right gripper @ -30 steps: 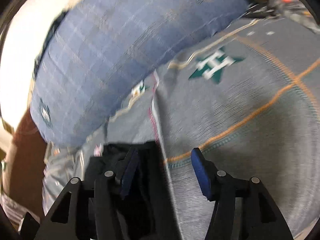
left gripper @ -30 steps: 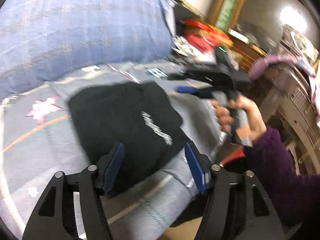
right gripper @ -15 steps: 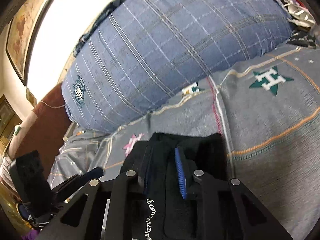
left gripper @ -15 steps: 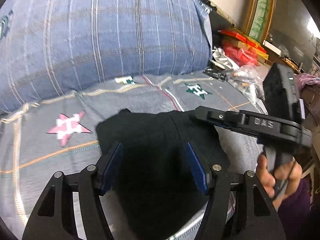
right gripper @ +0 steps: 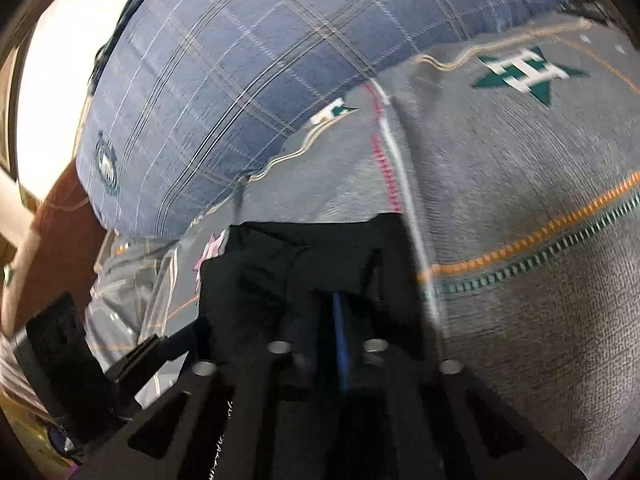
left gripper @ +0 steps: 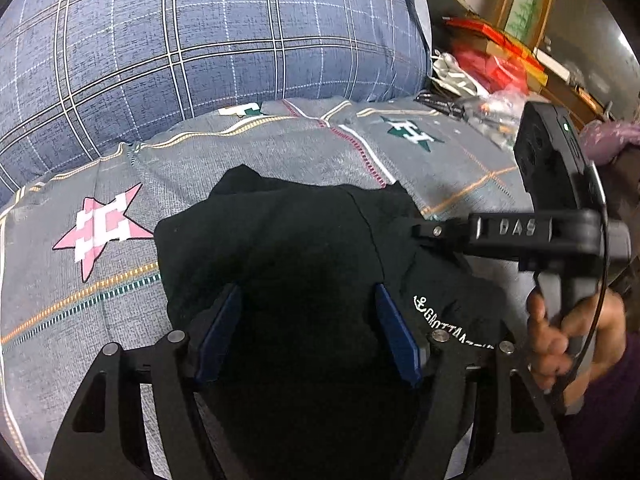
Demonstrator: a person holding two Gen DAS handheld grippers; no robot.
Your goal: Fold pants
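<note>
Nearest in the left wrist view: left gripper (left gripper: 308,330) spread wide, blue pads (left gripper: 394,336) either side of the pants (left gripper: 288,240), gripping nothing. Pants lying as a compact black bundle on the grey bedspread (left gripper: 280,156), white lettering at the right edge, pink star (left gripper: 105,227) just left of the bundle. At the right, right gripper (left gripper: 418,230) reaching in sideways over the bundle's far right corner, held by a hand (left gripper: 568,332) in a purple sleeve. Farther back, plaid pillow (left gripper: 180,48); far right, clutter of red packets, too small to name.

Right wrist view: right gripper (right gripper: 332,300) pinched nearly closed, only a thin blue sliver of pad showing; apparently clamped on a fold of pants (right gripper: 304,256), though dark cloth and blur hide the bite itself. Green star (right gripper: 528,72) far right on the bedspread (right gripper: 520,200); pillow (right gripper: 240,72) beyond.

Judged step: taking the right edge for a last fold or tidy. Best done by keeping the pinch on all layers, lifting low, carrying across without dragging the stack, and pressing down with the open left gripper to anchor the bundle.

Only the left view shows the hand, the lettering clearly and the whole outline; only the right shows the closed jaws and the bundle's far edge close up.
</note>
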